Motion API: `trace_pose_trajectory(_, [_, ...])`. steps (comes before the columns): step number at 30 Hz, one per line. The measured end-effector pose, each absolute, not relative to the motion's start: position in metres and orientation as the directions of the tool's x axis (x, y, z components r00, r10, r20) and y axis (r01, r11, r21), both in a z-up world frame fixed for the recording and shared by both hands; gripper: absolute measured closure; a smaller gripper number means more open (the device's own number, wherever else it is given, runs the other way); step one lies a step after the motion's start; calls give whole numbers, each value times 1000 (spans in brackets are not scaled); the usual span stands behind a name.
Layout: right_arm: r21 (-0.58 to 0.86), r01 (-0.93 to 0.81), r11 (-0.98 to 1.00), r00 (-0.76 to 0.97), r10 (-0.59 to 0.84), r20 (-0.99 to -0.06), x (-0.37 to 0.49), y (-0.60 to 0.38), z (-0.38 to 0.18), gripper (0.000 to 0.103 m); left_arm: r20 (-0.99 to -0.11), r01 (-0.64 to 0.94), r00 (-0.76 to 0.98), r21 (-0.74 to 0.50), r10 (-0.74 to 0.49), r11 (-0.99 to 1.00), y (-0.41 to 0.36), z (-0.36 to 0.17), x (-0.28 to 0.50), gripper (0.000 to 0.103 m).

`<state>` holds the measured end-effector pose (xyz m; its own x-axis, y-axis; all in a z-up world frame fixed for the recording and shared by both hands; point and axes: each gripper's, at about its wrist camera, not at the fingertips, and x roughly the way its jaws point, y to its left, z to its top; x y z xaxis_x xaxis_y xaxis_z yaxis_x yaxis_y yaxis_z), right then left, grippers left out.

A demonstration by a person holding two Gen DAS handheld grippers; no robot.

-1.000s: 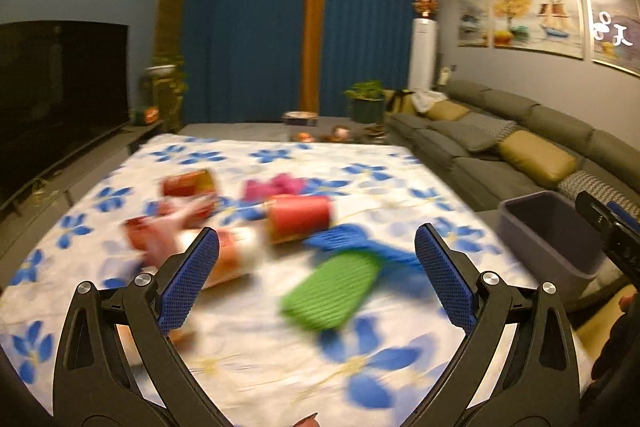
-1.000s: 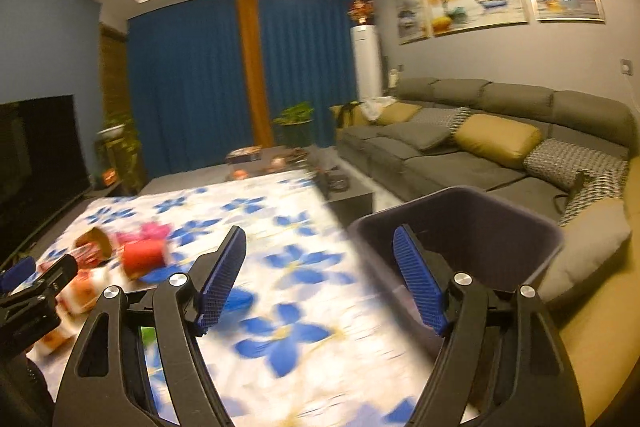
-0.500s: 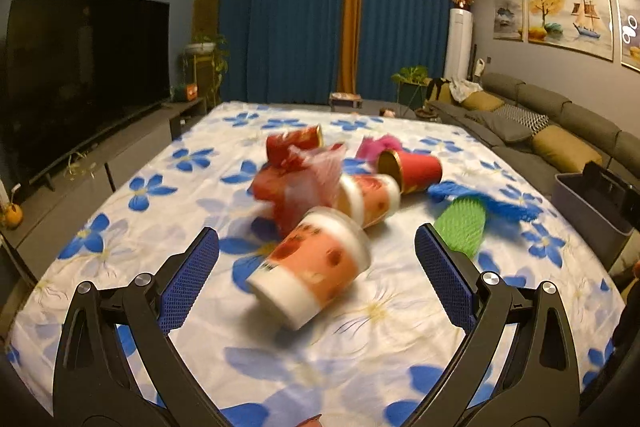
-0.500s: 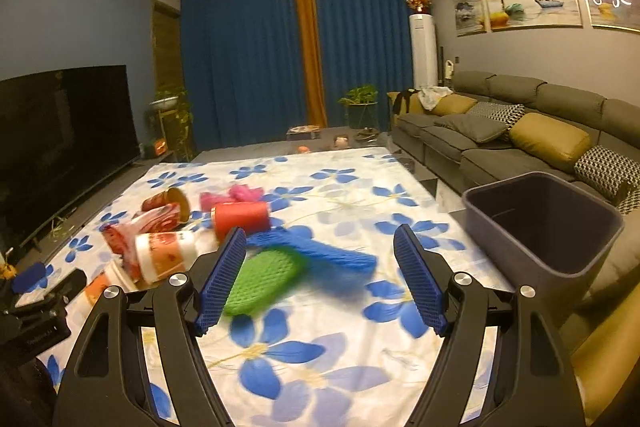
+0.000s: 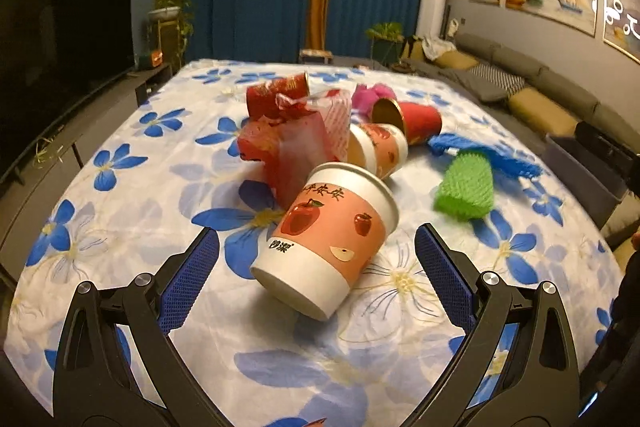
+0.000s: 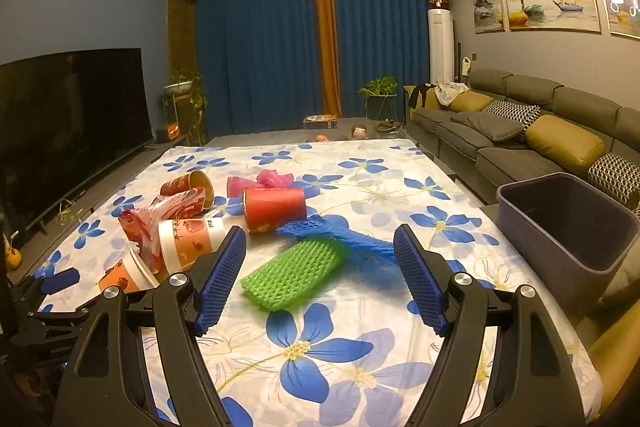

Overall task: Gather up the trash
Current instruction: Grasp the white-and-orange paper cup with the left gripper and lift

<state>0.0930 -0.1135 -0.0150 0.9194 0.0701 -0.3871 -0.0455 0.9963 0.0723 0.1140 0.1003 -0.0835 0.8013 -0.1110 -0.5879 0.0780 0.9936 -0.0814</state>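
Trash lies on a floral cloth (image 5: 120, 211). A paper cup with apple prints (image 5: 328, 239) lies on its side just ahead of my open left gripper (image 5: 316, 259), not touched by the pads. Behind it are a second apple cup (image 5: 380, 149), a red plastic bag (image 5: 288, 139), two red cups (image 5: 416, 121) and a pink wad (image 5: 372, 95). My open right gripper (image 6: 320, 259) hovers near a green foam net (image 6: 294, 271), with a blue foam net (image 6: 344, 233) and a red cup (image 6: 274, 209) beyond. The left gripper (image 6: 60, 281) shows at the lower left of the right wrist view.
A dark grey bin (image 6: 568, 223) stands at the cloth's right edge, against a grey sofa (image 6: 520, 131) with yellow cushions. A large TV (image 6: 68, 131) on a low stand runs along the left. Blue curtains and plants fill the far wall.
Both grippers swung left, away from the bin. The left one closed in on the apple cup, which now fills the space ahead of its jaws; the right one now faces the green net.
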Motion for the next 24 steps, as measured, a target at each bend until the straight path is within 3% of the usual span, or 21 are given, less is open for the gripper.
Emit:
trace_pose_trajectory(6, [70,-51,996,914,74,-398,101,-108,-18,28,-637,104,756,-110,-150,988,103,-91,131,23])
trace_pose_trajectory(8, [68,-54,996,912,77,-404,103,-106,-20,28,-653,121,738,-124,-172,985,102,-94,134,33])
trace_pose_trajectory(13, [65,-67,996,906,88,-414,106,-99,-24,28,-645,150,735,-147,-210,978,102,-95,133,44])
trace_pose_trajectory(24, [57,-96,994,895,111,-433,118,-82,-29,28,-584,172,781,-138,-220,975,102,-84,113,49])
